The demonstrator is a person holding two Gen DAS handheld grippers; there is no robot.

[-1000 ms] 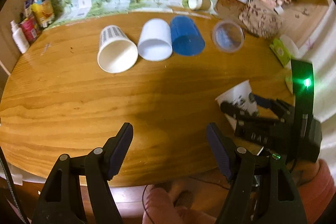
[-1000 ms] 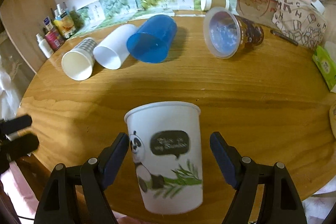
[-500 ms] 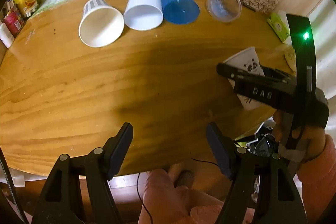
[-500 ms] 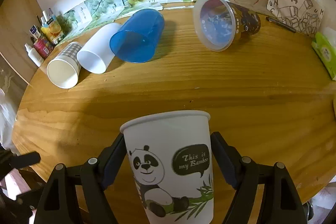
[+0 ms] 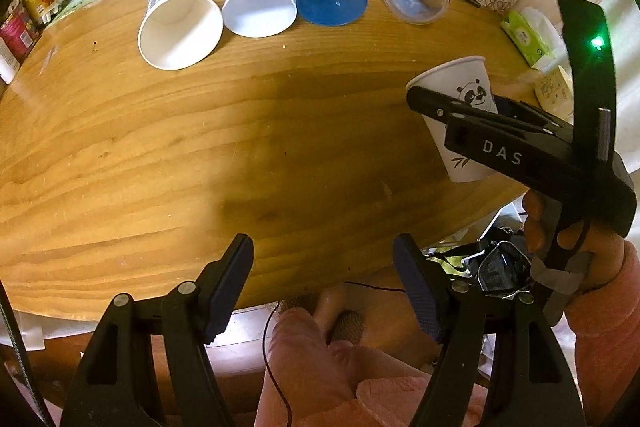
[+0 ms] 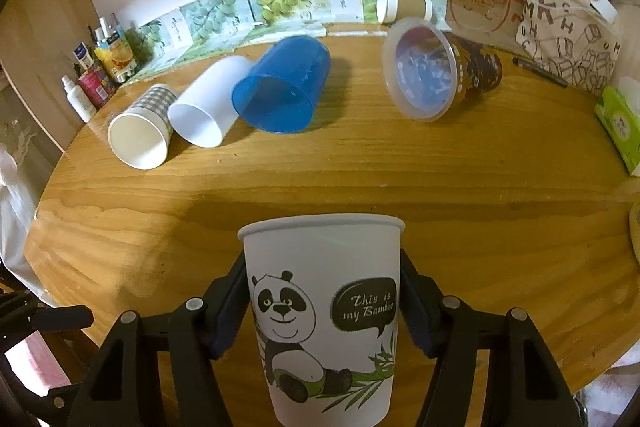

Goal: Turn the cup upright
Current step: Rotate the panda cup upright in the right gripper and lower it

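A white paper cup with a panda print (image 6: pixel 326 311) stands upright between the fingers of my right gripper (image 6: pixel 324 307), which is shut on it and holds it over the near part of the wooden table (image 6: pixel 480 187). The same cup shows in the left wrist view (image 5: pixel 460 99) at the right, gripped by the right gripper, near the table's right edge. My left gripper (image 5: pixel 324 283) is open and empty at the table's front edge.
Several cups lie on their sides at the back: a checked paper cup (image 6: pixel 140 131), a white cup (image 6: pixel 204 107), a blue cup (image 6: pixel 280 87) and a lidded clear cup (image 6: pixel 432 71). Bottles (image 6: pixel 96 75) stand far left, a tissue pack (image 6: pixel 620 123) far right.
My right gripper has closed on the panda cup, which was loose between open fingers a second ago, and holds it upright. My left gripper has drawn back toward the table's front edge.
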